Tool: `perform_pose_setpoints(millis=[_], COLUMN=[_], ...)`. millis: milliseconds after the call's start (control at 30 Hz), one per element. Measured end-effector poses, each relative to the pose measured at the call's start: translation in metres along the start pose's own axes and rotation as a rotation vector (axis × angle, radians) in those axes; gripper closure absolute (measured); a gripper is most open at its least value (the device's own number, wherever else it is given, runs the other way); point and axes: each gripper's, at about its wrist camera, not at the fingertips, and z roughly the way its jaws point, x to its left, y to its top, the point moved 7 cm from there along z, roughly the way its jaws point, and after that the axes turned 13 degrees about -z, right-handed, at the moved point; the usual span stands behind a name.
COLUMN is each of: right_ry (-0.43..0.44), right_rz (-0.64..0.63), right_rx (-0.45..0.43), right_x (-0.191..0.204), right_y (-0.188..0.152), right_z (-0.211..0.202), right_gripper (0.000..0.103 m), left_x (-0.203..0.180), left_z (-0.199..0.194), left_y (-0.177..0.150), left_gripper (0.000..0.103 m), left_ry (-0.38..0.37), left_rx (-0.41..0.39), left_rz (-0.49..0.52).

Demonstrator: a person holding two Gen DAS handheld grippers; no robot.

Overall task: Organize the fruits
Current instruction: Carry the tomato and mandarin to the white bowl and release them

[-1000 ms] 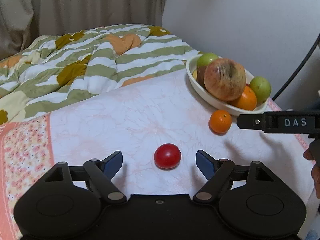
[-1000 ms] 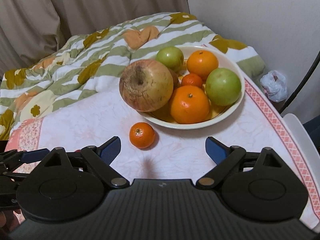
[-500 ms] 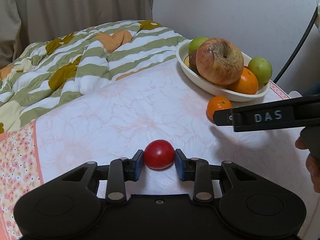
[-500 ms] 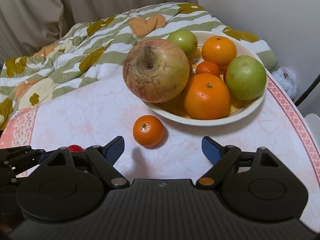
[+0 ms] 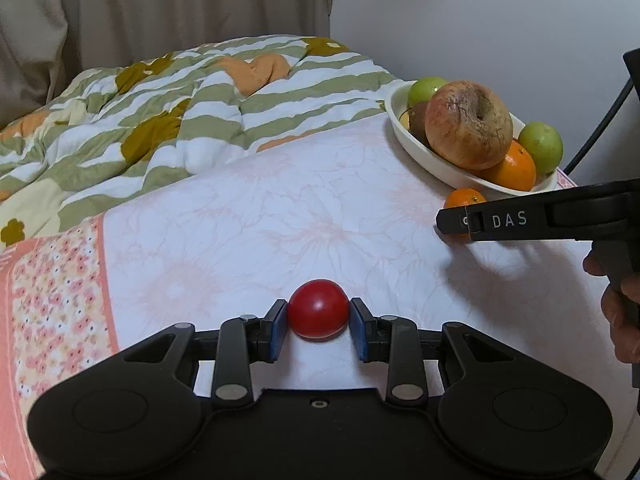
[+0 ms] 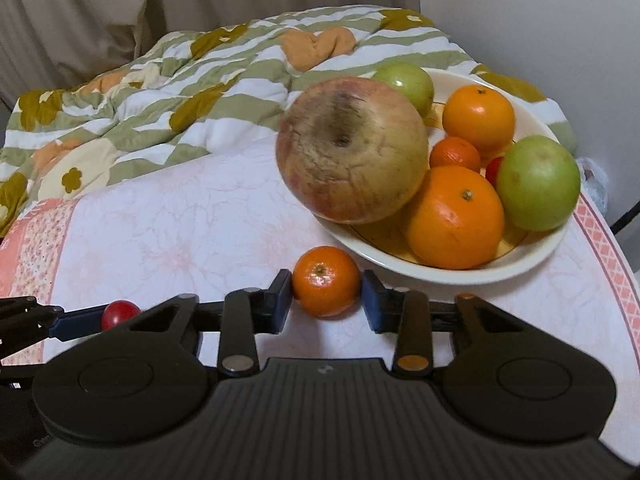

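Observation:
A small red tomato (image 5: 318, 314) sits on the pale floral cloth with my left gripper (image 5: 319, 321) shut on it, both blue pads against its sides. A small mandarin (image 6: 326, 280) lies just in front of the white fruit bowl (image 6: 440, 277). My right gripper (image 6: 326, 300) is closing on it, and its pads touch the mandarin's two sides. The bowl holds a big blotchy apple (image 6: 352, 152), oranges and green fruits. In the right wrist view the tomato (image 6: 119, 313) shows at far left. In the left wrist view the right gripper's finger (image 5: 456, 220) hides part of the mandarin (image 5: 464, 199).
A green striped quilt (image 5: 192, 112) is bunched up behind the cloth. The table's pink-patterned rim (image 6: 608, 248) curves past the bowl on the right, with a dark cable (image 5: 596, 136) and a crumpled bag (image 6: 596, 184) beyond. A hand (image 5: 620, 316) holds the right gripper.
Both grippers went from wide open to closed: the left onto the tomato first, then the right onto the mandarin. The right gripper also moved forward and down toward the bowl.

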Motion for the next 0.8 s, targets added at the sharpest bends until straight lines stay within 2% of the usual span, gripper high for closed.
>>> perform_pose_setpoints(millis=[133, 467, 800], right_ry=[0.030, 0.014, -0.035], right_rz=[0.007, -0.030, -0.028], right_rx=[0.001, -0.049, -0.105], right_x=[0.004, 0.011, -0.016], right_y=[0.000, 0.007, 0.013], right_z=[-0.007, -0.055, -0.123], right_gripper=[0.051, 0.051, 0.051], left_x=[0.001, -0.007, -0.041], left_z=[-0.011, -0.054, -0.093], left_y=[0.001, 0.008, 0.037], left_gripper=[0.067, 0.067, 0.067], left_ry=[-0.003, -0.032, -0.099], left_rx=[-0.012, -0.089, -0.190], left_rz=[-0.018, -0.044, -0.042])
